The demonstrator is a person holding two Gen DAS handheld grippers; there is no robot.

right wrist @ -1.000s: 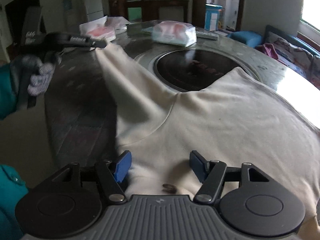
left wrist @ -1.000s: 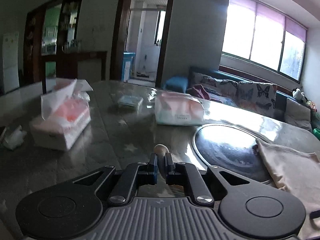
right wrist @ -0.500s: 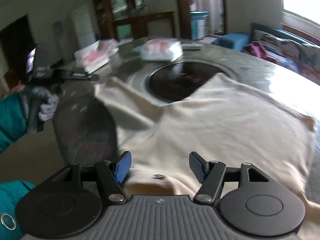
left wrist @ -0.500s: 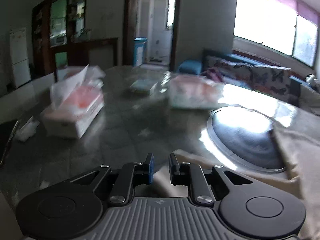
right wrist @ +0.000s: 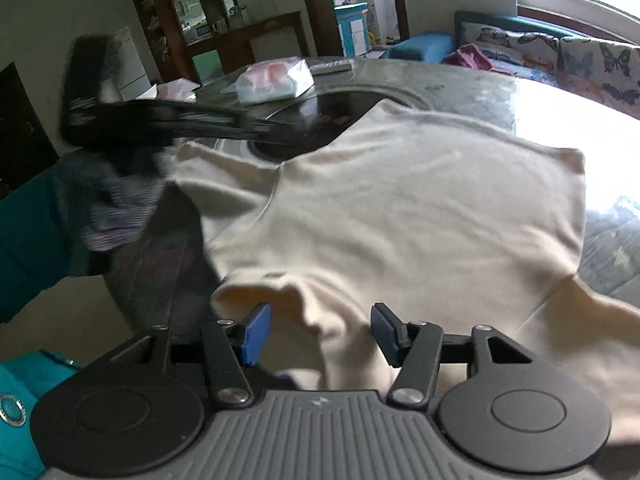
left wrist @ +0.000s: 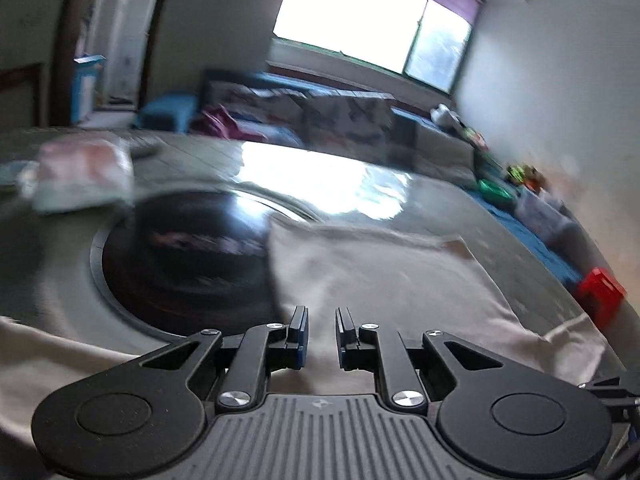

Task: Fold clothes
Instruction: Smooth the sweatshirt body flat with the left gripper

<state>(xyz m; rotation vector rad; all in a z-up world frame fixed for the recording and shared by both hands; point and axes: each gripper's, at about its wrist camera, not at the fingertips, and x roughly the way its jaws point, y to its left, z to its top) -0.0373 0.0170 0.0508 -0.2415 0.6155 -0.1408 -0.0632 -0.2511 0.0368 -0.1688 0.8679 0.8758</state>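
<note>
A cream T-shirt point(right wrist: 420, 216) lies spread on the round marble table point(right wrist: 560, 112), partly over the dark round inset point(left wrist: 180, 260). It also shows in the left wrist view point(left wrist: 380, 276). My left gripper point(left wrist: 322, 334) hovers over the shirt with its jaws a narrow gap apart and nothing between them. It shows blurred in the right wrist view point(right wrist: 168, 120), above one sleeve point(right wrist: 216, 168). My right gripper point(right wrist: 318, 334) is open wide over the shirt's near edge, where the fabric bunches up between the fingers.
A wrapped tissue pack point(right wrist: 276, 80) and a tissue box point(right wrist: 176, 90) stand at the table's far side. A sofa with butterfly cushions point(right wrist: 560, 52) runs under the window. A red object point(left wrist: 600, 292) sits beyond the table edge. The person's teal sleeve point(right wrist: 24, 232) is at the left.
My left gripper let go of the sleeve, opened slightly and swung right over the shirt. The sleeve now lies on the table. My right gripper stayed open over the near edge.
</note>
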